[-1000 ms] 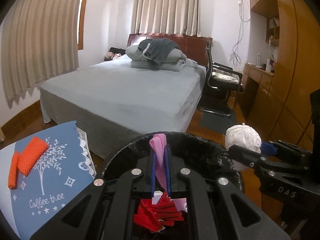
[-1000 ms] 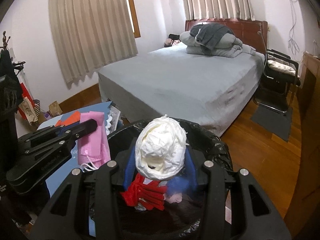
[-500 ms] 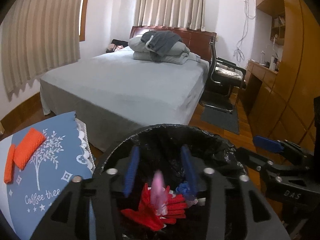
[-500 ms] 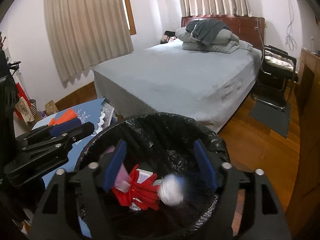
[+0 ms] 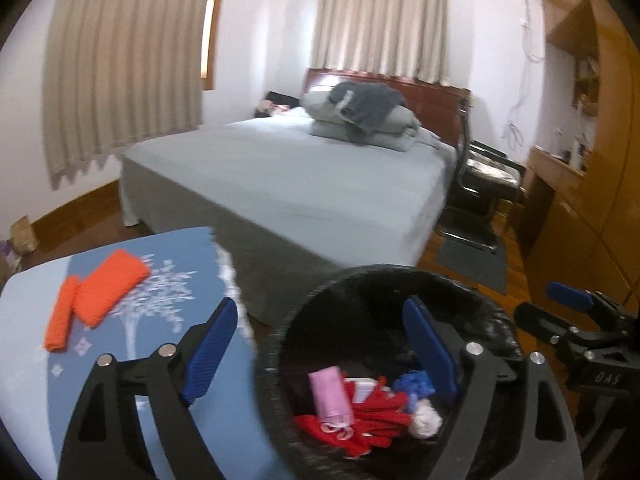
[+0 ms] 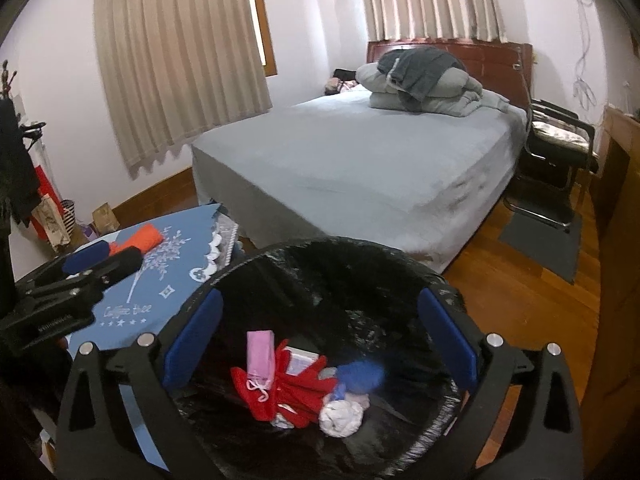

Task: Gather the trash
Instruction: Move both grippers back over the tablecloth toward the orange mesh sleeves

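A bin lined with a black bag point(image 5: 384, 280) point(image 6: 360, 252) stands below both grippers. Inside lie a pink mask point(image 5: 330, 394) point(image 6: 260, 354), red gloves point(image 5: 372, 408) point(image 6: 296, 388), a blue item point(image 6: 360, 374) and a white paper ball point(image 5: 426, 420) point(image 6: 340, 416). My left gripper point(image 5: 320, 348) is open and empty, over the bin's left rim. My right gripper point(image 6: 320, 342) is open and empty above the bin. Two orange cloths point(image 5: 108, 292) point(image 6: 146, 236) lie on the blue tablecloth.
A blue table point(image 5: 168, 280) point(image 6: 176, 276) stands left of the bin. A grey bed point(image 5: 300, 176) point(image 6: 380, 160) with folded bedding is behind. A black chair point(image 6: 560, 140) and wooden cabinets point(image 5: 580, 200) are at the right, over a wooden floor.
Both grippers opened: the left let go of the pink mask, the right of the white paper ball. Both items fell into the bin. The left gripper shifted left.
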A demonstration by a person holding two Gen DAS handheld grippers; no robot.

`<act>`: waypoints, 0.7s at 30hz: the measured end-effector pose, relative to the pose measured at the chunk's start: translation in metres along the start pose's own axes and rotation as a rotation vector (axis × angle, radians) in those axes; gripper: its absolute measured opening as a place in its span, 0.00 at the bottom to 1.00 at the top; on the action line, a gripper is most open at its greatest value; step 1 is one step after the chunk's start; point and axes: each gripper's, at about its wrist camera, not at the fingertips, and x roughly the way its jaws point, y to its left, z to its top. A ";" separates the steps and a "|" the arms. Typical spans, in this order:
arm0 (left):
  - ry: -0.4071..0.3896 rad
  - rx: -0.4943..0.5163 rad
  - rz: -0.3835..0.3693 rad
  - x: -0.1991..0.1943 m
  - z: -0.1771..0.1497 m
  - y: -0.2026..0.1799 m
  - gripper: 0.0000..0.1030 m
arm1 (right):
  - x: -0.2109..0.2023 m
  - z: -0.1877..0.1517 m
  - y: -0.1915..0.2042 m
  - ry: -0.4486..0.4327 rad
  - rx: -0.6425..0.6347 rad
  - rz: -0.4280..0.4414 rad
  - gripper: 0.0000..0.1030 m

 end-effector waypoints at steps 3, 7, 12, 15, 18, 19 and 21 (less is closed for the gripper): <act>-0.007 -0.028 0.066 -0.008 0.000 0.028 0.82 | 0.007 0.004 0.016 0.001 -0.014 0.021 0.93; -0.016 -0.069 0.140 -0.018 -0.002 0.061 0.84 | 0.021 0.013 0.040 0.006 -0.024 0.055 0.93; -0.028 -0.109 0.225 -0.029 -0.008 0.105 0.85 | 0.048 0.025 0.081 0.019 -0.070 0.113 0.93; -0.026 -0.133 0.265 -0.031 -0.010 0.129 0.85 | 0.064 0.033 0.107 0.026 -0.090 0.145 0.93; -0.021 -0.157 0.303 -0.030 -0.013 0.156 0.85 | 0.080 0.042 0.131 0.028 -0.109 0.172 0.93; -0.019 -0.162 0.310 -0.030 -0.014 0.162 0.85 | 0.085 0.044 0.137 0.031 -0.113 0.179 0.93; -0.016 -0.172 0.329 -0.029 -0.015 0.175 0.85 | 0.094 0.048 0.150 0.034 -0.122 0.192 0.93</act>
